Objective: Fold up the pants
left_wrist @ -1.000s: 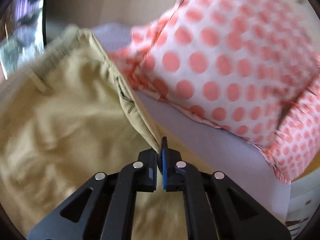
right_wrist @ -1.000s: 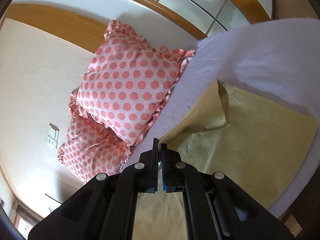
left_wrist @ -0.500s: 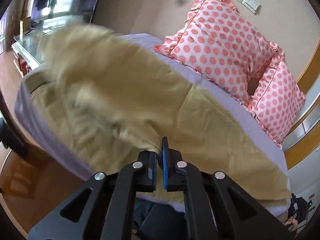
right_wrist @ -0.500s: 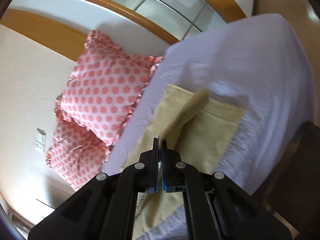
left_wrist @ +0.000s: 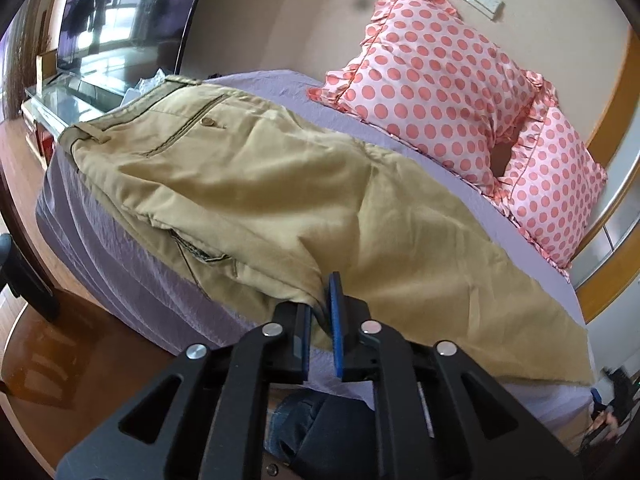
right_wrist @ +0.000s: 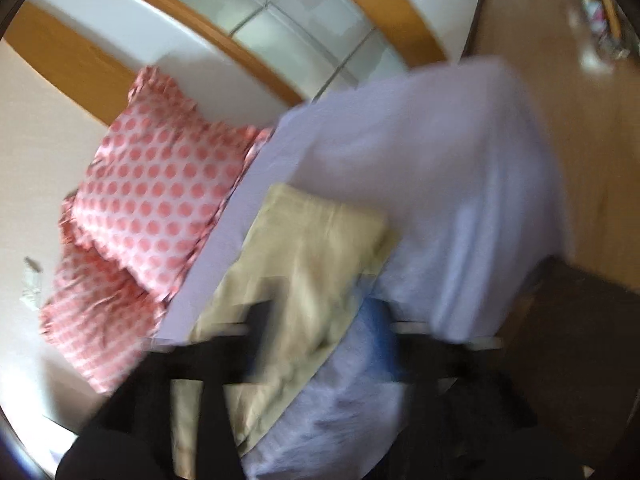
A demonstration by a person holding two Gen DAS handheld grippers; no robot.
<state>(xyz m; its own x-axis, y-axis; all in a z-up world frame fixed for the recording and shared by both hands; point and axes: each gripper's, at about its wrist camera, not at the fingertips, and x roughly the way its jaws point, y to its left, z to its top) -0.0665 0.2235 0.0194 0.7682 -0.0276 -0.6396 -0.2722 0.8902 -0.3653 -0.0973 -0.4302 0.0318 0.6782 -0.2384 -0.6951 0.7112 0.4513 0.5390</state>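
Note:
Khaki pants point(left_wrist: 280, 184) lie lengthwise on a bed with a lilac sheet point(left_wrist: 120, 248), folded leg over leg, waistband and back pocket at the far left. My left gripper point(left_wrist: 320, 320) holds a fold of the pants' near edge between its jaws, which stand slightly apart. In the blurred right wrist view the pants' leg ends point(right_wrist: 304, 264) lie flat on the sheet point(right_wrist: 460, 200). My right gripper point(right_wrist: 320, 328) is open wide over them and holds nothing.
Two pink polka-dot pillows point(left_wrist: 448, 92) lean against the wall at the bed's far side, also in the right wrist view point(right_wrist: 160, 200). A TV and glass stand point(left_wrist: 80, 60) are beyond the bed's left end. Wooden floor point(left_wrist: 80, 360) lies below the near edge.
Both grippers swung the pants down onto the bed. The right gripper let go of the leg end and opened. The left gripper's jaws have parted slightly.

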